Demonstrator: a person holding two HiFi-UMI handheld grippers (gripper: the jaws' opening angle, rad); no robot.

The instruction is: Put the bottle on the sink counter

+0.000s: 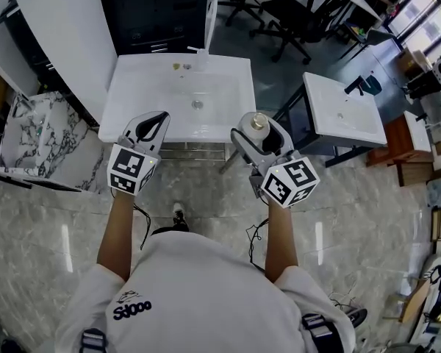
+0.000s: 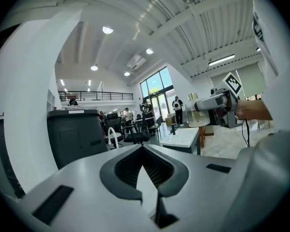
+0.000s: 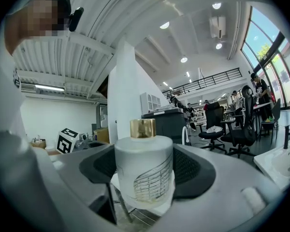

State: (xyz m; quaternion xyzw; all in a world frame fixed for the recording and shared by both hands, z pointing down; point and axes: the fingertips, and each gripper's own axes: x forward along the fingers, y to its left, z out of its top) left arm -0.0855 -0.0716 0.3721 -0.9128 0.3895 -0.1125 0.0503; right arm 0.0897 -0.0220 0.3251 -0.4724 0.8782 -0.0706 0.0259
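Observation:
A frosted squat bottle (image 1: 259,123) with a gold cap stands upright between the jaws of my right gripper (image 1: 260,132), which is shut on it. It hangs just off the front right corner of the white sink counter (image 1: 132,94). In the right gripper view the bottle (image 3: 144,173) fills the space between the dark pads. My left gripper (image 1: 156,123) hovers over the counter's front left edge, its jaws shut with nothing held. In the left gripper view its tips (image 2: 143,149) meet, and the bottle (image 2: 199,116) shows far right.
A tall white faucet (image 1: 209,24) stands at the back of the basin, its drain (image 1: 197,104) mid-bowl. A second white sink (image 1: 345,109) sits to the right, a marble basin (image 1: 37,134) to the left. A dark cabinet (image 1: 154,13) and office chairs (image 1: 301,13) stand behind.

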